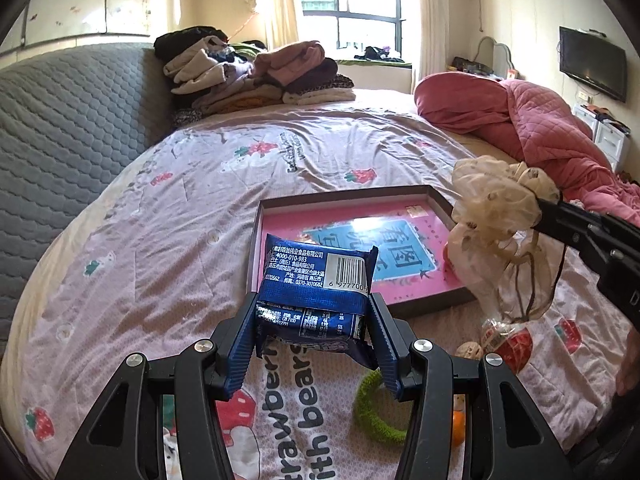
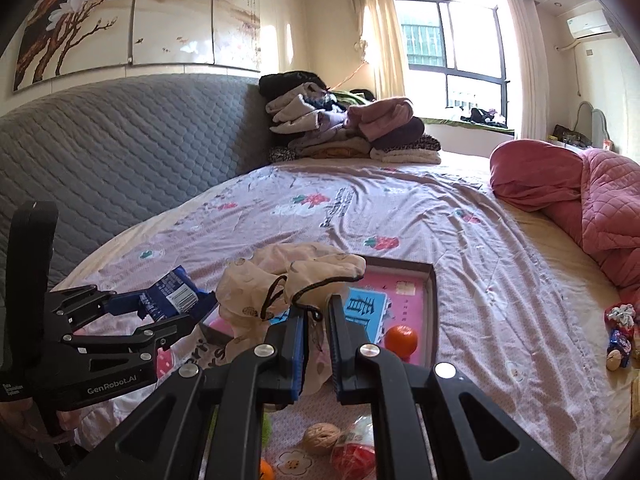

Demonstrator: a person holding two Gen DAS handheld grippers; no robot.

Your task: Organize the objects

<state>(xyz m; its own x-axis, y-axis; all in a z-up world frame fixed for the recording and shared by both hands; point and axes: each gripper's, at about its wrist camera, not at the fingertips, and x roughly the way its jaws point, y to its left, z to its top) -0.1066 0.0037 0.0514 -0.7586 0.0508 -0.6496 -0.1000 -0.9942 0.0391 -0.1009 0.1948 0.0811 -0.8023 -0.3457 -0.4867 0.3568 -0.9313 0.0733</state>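
Note:
My left gripper (image 1: 314,300) is shut on a blue snack packet (image 1: 316,280), held above the near edge of a flat box with a pink inside (image 1: 360,216) on the bed. In the right wrist view the left gripper (image 2: 160,308) and packet (image 2: 172,296) show at the left. My right gripper (image 2: 316,312) is shut on a sheer beige drawstring pouch (image 2: 280,276), held over the box (image 2: 404,280). The pouch (image 1: 496,208) hangs at the right in the left wrist view. An orange (image 2: 401,340) lies in the box.
A green ring (image 1: 372,412), a walnut (image 2: 320,438) and a red-wrapped snack (image 2: 352,456) lie on the sheet near me. More snacks (image 2: 620,332) lie at the right. Folded clothes (image 1: 256,72) and a pink quilt (image 1: 532,120) lie farther back. A grey headboard (image 1: 68,128) is left.

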